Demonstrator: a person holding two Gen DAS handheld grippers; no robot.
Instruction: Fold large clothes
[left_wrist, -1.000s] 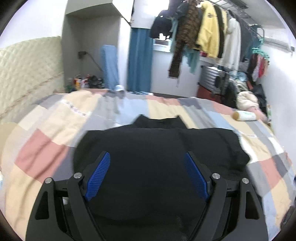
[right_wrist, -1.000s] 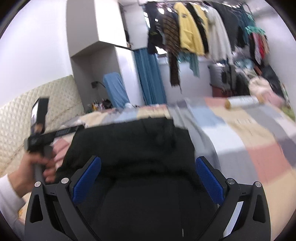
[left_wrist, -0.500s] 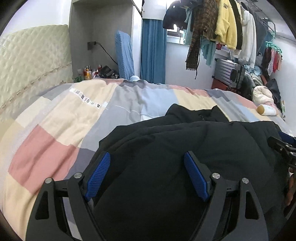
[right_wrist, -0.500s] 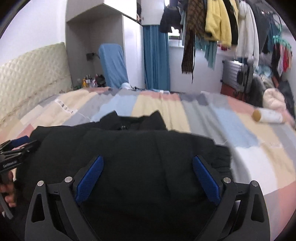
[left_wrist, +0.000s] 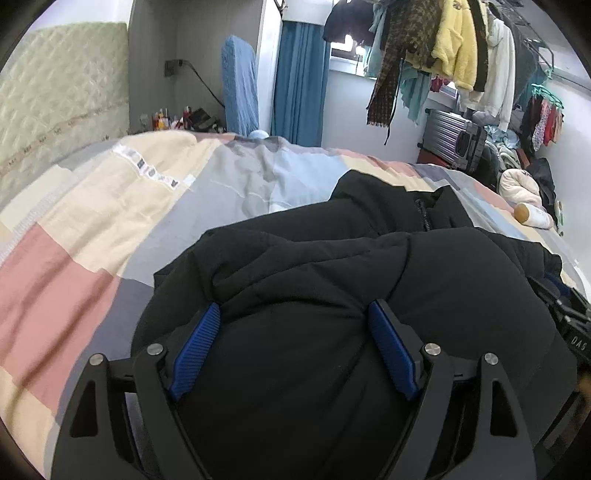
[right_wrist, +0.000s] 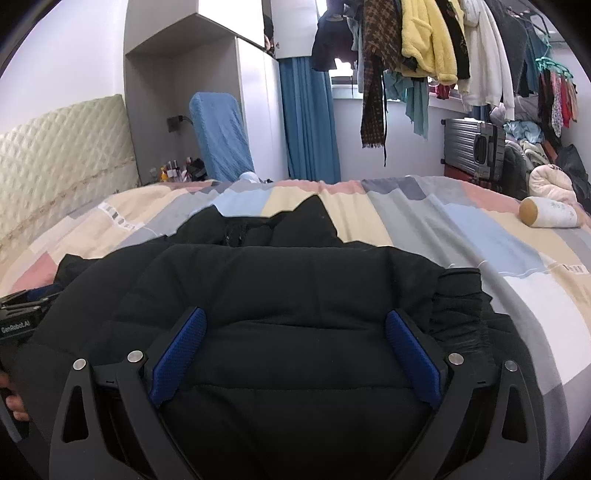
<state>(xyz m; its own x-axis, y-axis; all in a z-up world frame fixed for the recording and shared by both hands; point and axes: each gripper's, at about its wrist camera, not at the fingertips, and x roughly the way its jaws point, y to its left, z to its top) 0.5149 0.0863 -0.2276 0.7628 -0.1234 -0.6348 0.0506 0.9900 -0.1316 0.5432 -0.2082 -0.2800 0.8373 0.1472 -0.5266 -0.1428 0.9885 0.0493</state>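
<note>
Now black jacket (left_wrist: 332, 280) lower, bunched.

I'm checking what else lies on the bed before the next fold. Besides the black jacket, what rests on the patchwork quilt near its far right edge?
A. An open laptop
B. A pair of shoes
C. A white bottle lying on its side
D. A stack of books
C: a white bottle with a tan end lies on its side on the quilt, well apart from the black jacket.
</note>
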